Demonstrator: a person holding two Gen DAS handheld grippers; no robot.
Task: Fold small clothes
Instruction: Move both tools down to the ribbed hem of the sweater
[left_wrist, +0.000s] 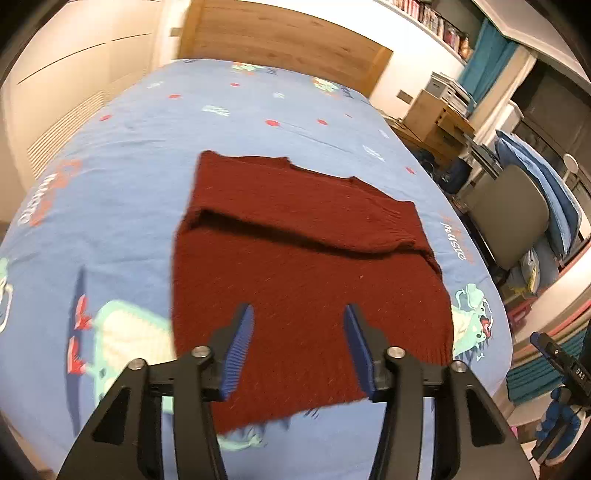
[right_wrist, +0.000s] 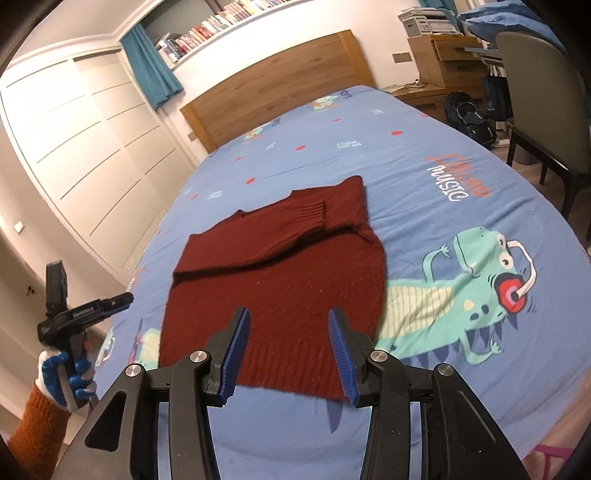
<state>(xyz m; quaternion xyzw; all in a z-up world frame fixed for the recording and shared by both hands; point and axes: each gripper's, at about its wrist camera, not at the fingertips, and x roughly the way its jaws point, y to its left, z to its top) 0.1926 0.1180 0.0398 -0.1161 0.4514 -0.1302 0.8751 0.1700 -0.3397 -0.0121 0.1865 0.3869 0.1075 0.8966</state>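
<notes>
A dark red knit sweater lies flat on the blue bedspread, its sleeves folded across the chest. It also shows in the right wrist view, with a ribbed cuff lying on the body. My left gripper is open and empty, hovering above the sweater's lower half. My right gripper is open and empty, above the hem. The left gripper also shows at the left of the right wrist view, held in a gloved hand off the bed's edge.
The bedspread has dinosaur prints. A wooden headboard stands at the far end. A grey chair and a wooden desk stand beside the bed. White wardrobe doors line the other side.
</notes>
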